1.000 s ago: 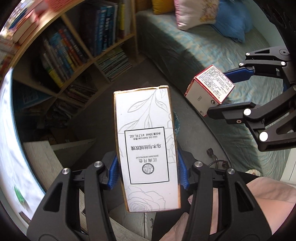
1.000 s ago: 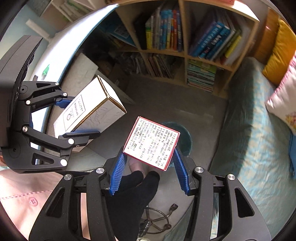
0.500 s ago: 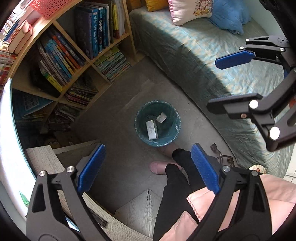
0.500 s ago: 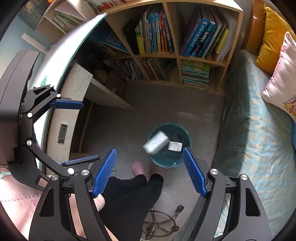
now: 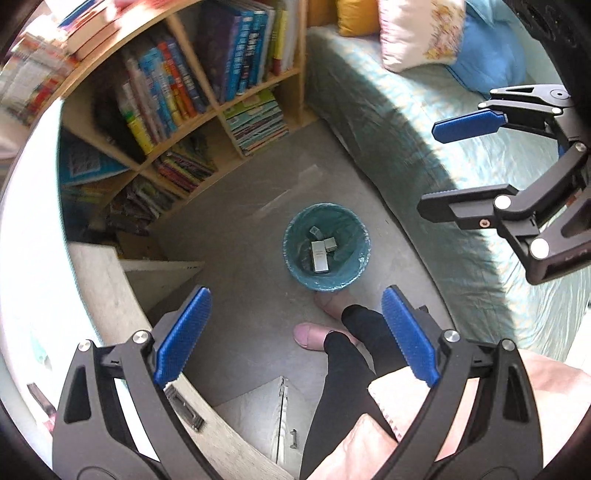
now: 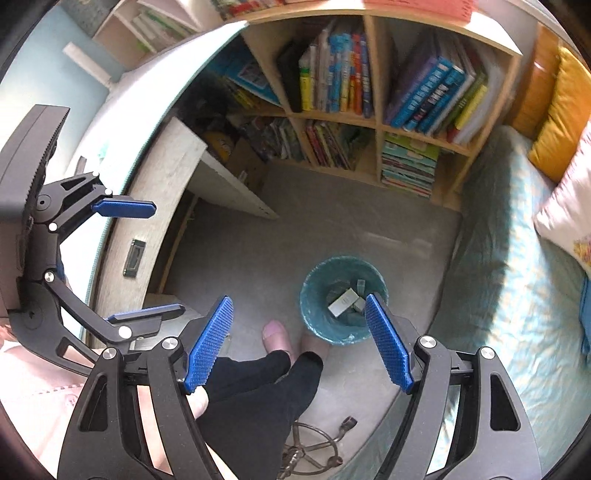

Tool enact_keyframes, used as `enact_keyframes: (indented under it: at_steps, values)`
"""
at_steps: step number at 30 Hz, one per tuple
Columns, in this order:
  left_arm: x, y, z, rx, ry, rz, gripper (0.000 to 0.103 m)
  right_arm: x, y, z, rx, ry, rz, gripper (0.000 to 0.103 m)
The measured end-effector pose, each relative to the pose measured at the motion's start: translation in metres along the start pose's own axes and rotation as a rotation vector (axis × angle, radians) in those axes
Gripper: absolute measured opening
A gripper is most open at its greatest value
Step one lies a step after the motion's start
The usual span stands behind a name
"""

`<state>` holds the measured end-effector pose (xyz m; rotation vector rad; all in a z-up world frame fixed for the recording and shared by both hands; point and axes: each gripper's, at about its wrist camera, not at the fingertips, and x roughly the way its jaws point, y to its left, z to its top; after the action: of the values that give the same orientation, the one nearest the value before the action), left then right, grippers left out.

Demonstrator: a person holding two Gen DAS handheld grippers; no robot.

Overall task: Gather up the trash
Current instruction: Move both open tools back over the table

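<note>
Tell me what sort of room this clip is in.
Most likely a bedroom or child's room at home: a bed with pillows, a bookshelf packed with books, and a small lined bin on the floor.

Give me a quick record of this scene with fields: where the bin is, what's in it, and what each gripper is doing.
bin: teal bin on the grey floor, between bookshelf and bed, just ahead of the person's feet
contents: boxes lying inside
left gripper: open, empty, above the bin
right gripper: open, empty, above the bin
</note>
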<state>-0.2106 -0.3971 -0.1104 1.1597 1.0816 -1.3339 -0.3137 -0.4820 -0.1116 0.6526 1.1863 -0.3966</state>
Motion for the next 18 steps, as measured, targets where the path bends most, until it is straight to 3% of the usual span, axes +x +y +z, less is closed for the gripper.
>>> enact_keyframes:
  at_steps: [7, 18]
  values:
    - [-0.024, 0.046, -0.034, -0.141, -0.039, 0.073, 0.091, 0.006, 0.042, 0.035, -0.148, -0.011, 0.044, 0.074]
    - [-0.053, 0.127, -0.119, -0.438, -0.03, 0.22, 0.091, 0.02, 0.135, 0.088, -0.437, -0.031, 0.132, 0.074]
